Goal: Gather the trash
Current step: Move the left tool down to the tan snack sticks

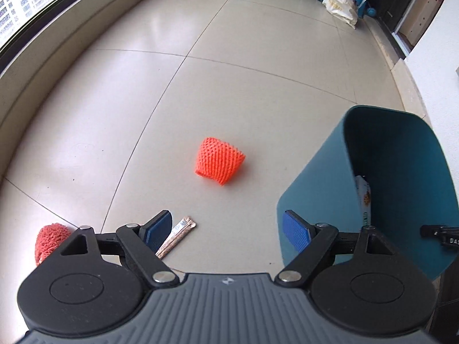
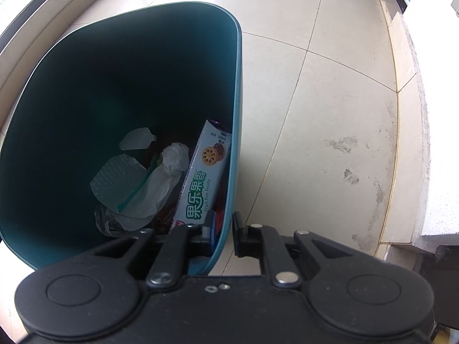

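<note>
Left gripper [image 1: 229,229] hung spread and empty over the floor; the flat wrapper [image 1: 179,236] lay just beside its left finger.

The wrapper's long axis ran diagonally, upper right to lower left, part-hidden under that finger; the orange foam net [image 1: 219,160] lay ahead, about midway between the fingers, well apart from them; a second red net [image 1: 47,239] sat at the far left edge; the right gripper [image 2: 223,230] was clenched on the rim of the teal bin [image 2: 236,114], which already held a snack box [image 2: 200,180] and crumpled plastic; so the left hand was the free one, and likely the one to pick.
</note>
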The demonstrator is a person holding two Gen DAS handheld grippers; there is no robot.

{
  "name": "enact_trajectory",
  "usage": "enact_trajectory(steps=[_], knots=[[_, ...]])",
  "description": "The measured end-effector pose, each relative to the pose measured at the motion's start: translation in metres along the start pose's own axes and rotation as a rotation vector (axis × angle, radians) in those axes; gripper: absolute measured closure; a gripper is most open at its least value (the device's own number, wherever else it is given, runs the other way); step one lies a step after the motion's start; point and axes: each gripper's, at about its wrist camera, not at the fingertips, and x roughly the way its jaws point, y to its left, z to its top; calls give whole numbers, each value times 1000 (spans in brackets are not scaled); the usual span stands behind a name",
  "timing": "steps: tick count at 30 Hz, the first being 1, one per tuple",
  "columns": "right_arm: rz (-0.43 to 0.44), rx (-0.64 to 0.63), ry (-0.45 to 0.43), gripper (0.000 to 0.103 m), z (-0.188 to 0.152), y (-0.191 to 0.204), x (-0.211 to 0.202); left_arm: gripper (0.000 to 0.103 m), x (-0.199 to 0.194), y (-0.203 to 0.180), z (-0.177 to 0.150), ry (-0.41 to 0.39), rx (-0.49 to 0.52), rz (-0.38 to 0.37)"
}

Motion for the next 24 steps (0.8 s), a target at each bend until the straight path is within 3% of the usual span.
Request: enact_trajectory(steps=[8,14,20,24], knots=[[0,27,10,92,4,-2,3,19,89,58,-10,153,-69,144],[-5,26,21,91,6,-1,7,19,151,59,-22,230,-34,112],[3,30,50,91,7,-3,15,19,214,72,-42,357,-120,114],[6,36,72,91,8,-4,22,19,239,85,-54,392,-134,126]])
